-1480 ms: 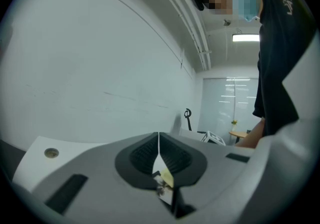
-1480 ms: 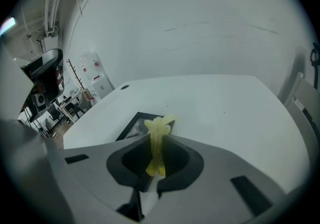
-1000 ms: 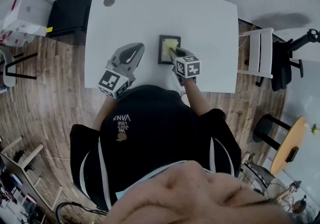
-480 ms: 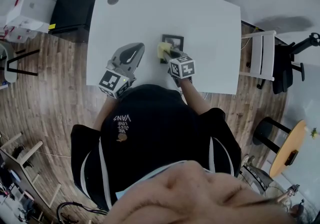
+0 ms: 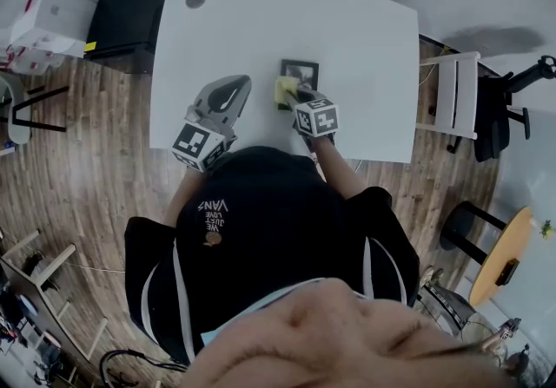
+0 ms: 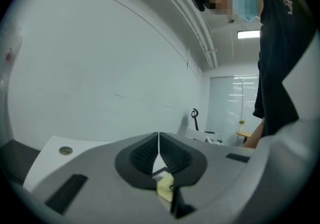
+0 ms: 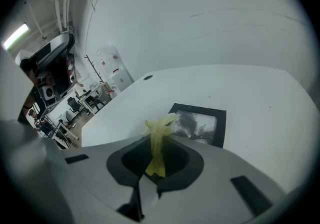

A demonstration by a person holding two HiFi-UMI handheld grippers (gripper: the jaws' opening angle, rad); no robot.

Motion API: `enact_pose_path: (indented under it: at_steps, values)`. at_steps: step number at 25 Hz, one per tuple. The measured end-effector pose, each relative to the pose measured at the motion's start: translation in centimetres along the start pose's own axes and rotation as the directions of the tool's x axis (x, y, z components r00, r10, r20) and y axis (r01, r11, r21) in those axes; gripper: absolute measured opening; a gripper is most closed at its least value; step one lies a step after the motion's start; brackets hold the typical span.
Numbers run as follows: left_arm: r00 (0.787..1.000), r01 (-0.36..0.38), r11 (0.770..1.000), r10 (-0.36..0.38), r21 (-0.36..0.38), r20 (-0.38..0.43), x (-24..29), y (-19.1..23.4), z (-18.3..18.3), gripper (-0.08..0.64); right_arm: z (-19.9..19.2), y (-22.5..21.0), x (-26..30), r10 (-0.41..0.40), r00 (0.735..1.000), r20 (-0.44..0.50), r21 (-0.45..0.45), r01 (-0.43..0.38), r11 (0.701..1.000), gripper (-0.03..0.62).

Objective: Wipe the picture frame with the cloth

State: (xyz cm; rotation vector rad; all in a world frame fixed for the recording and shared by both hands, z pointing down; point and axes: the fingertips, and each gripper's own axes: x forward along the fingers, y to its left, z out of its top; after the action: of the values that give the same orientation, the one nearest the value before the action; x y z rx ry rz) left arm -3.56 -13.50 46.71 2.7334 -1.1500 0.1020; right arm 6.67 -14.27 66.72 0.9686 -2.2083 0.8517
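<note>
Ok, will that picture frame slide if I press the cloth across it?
Probably. The picture frame lies flat on the smooth white table, and the left gripper isn't steadying it, so it may skate. Lying flat, it shouldn't tip.

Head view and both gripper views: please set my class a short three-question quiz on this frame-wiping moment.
1. True or false: the left tongs grip the yellow cloth.
2. Choose one: the black rectangular picture frame (A) stands upright, (B) lies flat on the white table, (C) hangs from one of the tongs.
3. Fill the gap: the right tongs are shut on the ____.

Key: 1 false, the left tongs are shut and empty; 2 B; 3 cloth.
</note>
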Motion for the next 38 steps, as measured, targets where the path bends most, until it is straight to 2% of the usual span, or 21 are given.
enact_pose_path:
  at_steps: [20, 38]
  values:
    - [0.999, 0.052, 0.999, -0.052, 0.001, 0.002, 1.5, -1.2, 0.1, 0.017, -2.4, -5.7, -3.9, -0.120, 0.993, -0.010, 0.057, 0.121, 0.991, 0.044]
    - [0.996, 0.084, 0.996, -0.084, 0.002, -0.002, 2.3, -2.1, -0.1, 0.017, -3.2, -8.2, -6.2, -0.171, 0.985, 0.010, 0.114, 0.169, 0.979, 0.044]
